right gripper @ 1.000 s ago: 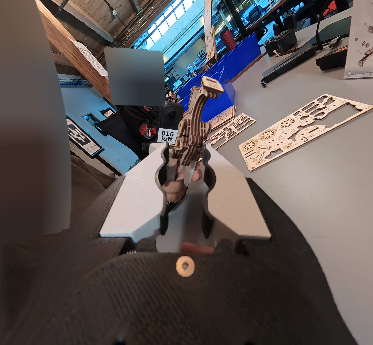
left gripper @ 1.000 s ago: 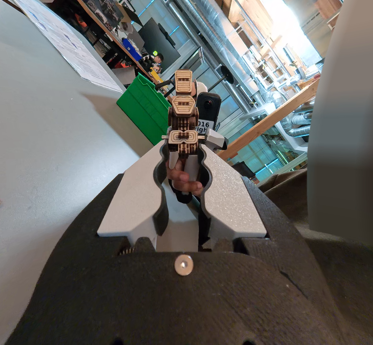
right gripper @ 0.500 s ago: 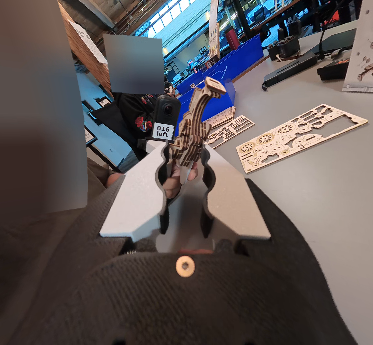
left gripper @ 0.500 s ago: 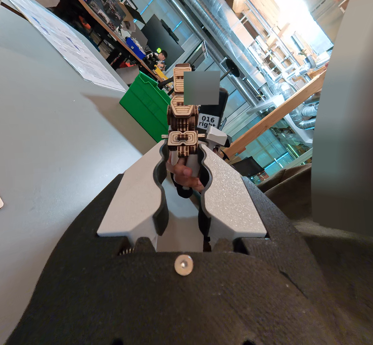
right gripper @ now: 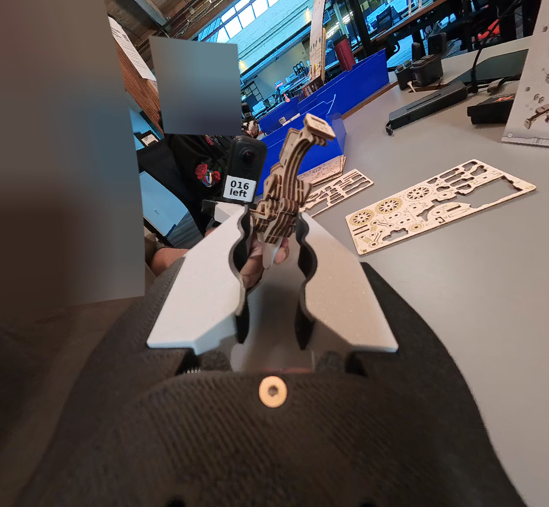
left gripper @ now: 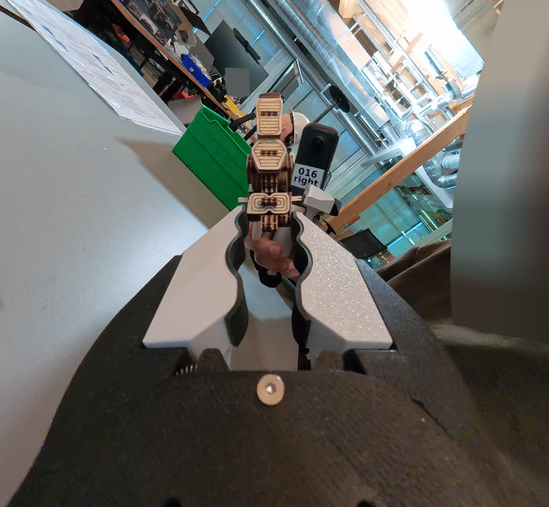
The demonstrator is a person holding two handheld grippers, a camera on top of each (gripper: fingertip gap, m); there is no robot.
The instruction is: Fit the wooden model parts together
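A layered wooden model of stacked laser-cut plates stands upright between my left gripper's tips, which are shut on its lower end. The same model, with a curved neck ending in a small flat plate, shows in the right wrist view, where my right gripper is shut on its base from the opposite side. The two grippers face each other, holding the model above the grey table. The right gripper's body and a hand show behind the model.
Two wooden part sheets lie flat on the table to the right. Blue bins, black devices and a booklet stand farther back. A green bin and a paper sheet are on the left side. My two grippers' fingertips are within a few centimetres of each other.
Both grippers keep their hold on the model. The pair has shifted and tilted slightly, so the background drifts; the model's place between the fingers is unchanged.
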